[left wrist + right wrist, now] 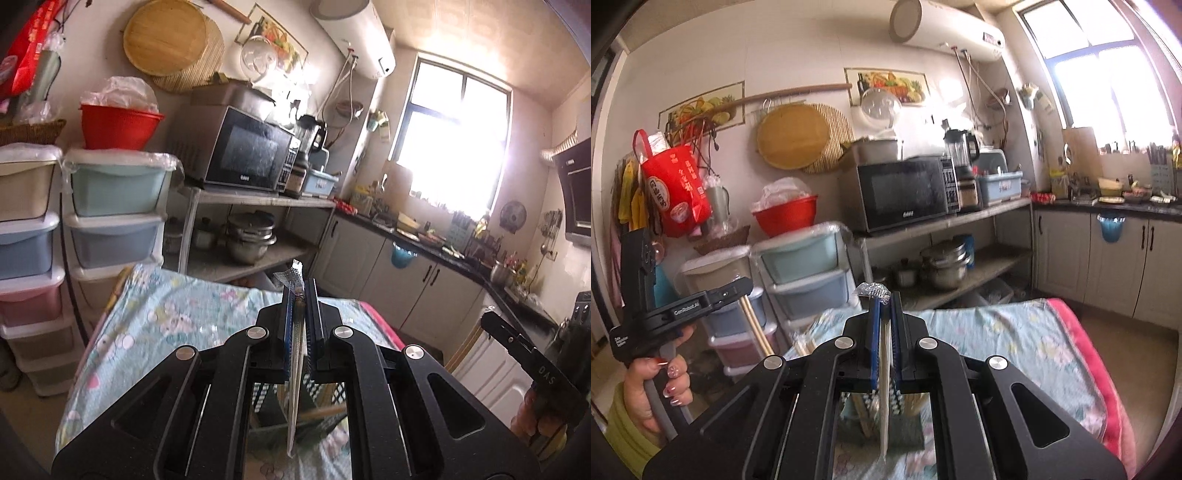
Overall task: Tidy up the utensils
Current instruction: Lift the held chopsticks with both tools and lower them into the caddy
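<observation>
The counter wears a pale blue flowered cloth; a pink edge runs along its right side. On the near part stands a lattice-walled holder; wooden sticks lean inside it.

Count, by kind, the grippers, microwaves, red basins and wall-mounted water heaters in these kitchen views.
Grippers: 2 (left gripper, right gripper)
Microwave: 1
Red basin: 1
Water heater: 1
Total: 5
</observation>
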`<state>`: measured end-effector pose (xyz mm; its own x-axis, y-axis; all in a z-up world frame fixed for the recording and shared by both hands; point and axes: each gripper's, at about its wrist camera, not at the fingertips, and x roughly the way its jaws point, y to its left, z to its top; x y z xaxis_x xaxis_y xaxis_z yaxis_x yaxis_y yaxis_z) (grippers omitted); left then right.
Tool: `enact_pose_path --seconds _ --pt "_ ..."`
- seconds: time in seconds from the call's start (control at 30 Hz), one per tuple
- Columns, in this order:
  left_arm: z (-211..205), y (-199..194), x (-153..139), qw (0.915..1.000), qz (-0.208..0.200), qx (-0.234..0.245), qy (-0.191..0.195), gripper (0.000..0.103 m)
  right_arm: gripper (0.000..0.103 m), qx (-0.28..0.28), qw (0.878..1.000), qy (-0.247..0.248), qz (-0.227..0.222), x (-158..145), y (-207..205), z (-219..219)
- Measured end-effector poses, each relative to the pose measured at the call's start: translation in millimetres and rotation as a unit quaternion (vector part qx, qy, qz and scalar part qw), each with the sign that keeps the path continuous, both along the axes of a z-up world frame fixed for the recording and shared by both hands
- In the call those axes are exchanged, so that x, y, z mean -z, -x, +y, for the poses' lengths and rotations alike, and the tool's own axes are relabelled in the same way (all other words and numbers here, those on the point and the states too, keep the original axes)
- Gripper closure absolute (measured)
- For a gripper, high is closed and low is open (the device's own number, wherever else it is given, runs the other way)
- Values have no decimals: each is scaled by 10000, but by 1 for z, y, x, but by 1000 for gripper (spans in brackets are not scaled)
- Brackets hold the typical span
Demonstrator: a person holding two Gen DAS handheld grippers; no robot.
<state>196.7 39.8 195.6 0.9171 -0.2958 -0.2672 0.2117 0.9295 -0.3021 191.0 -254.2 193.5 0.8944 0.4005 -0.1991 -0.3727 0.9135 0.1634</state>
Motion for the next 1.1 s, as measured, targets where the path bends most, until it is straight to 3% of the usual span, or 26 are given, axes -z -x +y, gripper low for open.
enact_pose_path --seconds 0.5,1.1 --pt "5 -28 -12 9990 -163 -363 189 100 97 261 9984 8 -498 -25 -41 7" --pt "-8 -67 43 9988 241 -431 12 100 97 141 9996 72 -231 20 -78 35"
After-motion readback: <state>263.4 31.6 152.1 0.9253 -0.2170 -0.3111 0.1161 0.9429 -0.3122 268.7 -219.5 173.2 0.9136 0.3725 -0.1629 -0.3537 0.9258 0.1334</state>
